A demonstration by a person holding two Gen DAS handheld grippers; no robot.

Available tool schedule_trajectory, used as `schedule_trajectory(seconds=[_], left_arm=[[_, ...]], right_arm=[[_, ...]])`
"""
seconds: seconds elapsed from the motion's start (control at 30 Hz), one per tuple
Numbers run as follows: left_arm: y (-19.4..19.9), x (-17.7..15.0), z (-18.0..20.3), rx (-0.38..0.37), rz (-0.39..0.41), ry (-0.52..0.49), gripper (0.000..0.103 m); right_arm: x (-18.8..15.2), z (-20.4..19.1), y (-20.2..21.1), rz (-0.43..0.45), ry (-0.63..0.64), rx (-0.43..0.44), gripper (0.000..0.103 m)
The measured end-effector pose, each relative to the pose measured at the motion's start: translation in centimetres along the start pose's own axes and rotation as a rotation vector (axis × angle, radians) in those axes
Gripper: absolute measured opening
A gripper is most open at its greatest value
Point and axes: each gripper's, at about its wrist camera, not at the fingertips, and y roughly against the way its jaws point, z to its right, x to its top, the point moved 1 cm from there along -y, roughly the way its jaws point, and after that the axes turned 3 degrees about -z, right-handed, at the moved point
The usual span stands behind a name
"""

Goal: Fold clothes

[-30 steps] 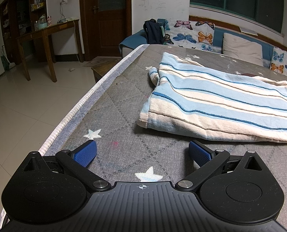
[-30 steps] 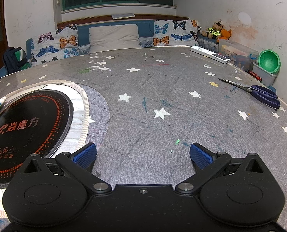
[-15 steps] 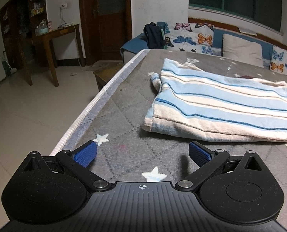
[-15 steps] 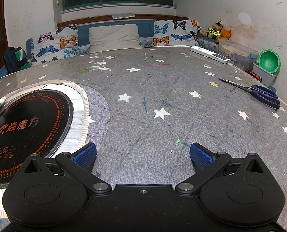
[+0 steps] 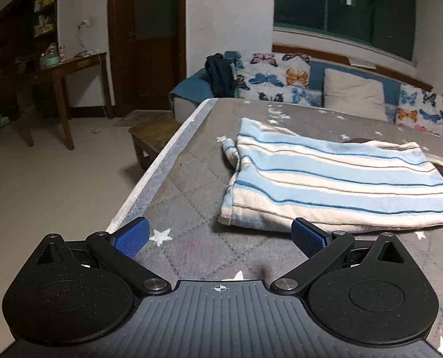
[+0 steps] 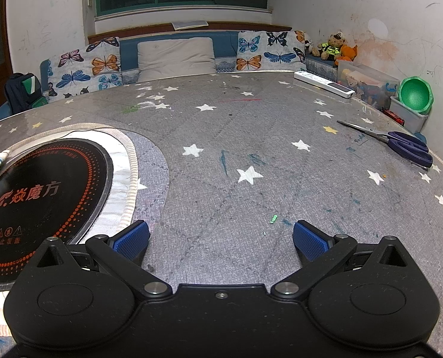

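1. Cloth (image 5: 335,179), striped and folded, lay on the table (image 5: 191,185) just ahead of the left claw (image 5: 220,235), nearer its right finger.
2. Left claw had its jaws wide apart, holding nothing, above the table's edge.
3. Right claw (image 6: 220,235) was likewise spread and empty over bare tabletop.
4. Hotplate (image 6: 42,194) sat ahead-left of the right claw, near its left finger.
5. Scissors (image 6: 400,143) lay well off to its front right.
6. Remote (image 6: 324,85) rested far ahead.
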Motion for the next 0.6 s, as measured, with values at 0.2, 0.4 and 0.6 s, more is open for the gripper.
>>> schedule_trajectory(seconds=[0.2, 0.4, 0.6], left_arm=[[-0.8, 0.6, 0.5, -0.049, -0.012, -0.011, 0.102], [-1.4, 1.3, 1.1, -0.083, -0.009, -0.036, 0.102], [-1.7, 1.7, 1.7, -0.113, -0.017, -0.049, 0.102]], right_arm=[[0.0, 0.0, 0.0, 0.000, 0.000, 0.000, 0.103], [0.0, 0.0, 0.0, 0.000, -0.001, 0.001, 0.103], [0.0, -0.1, 0.0, 0.000, 0.000, 0.000, 0.103]])
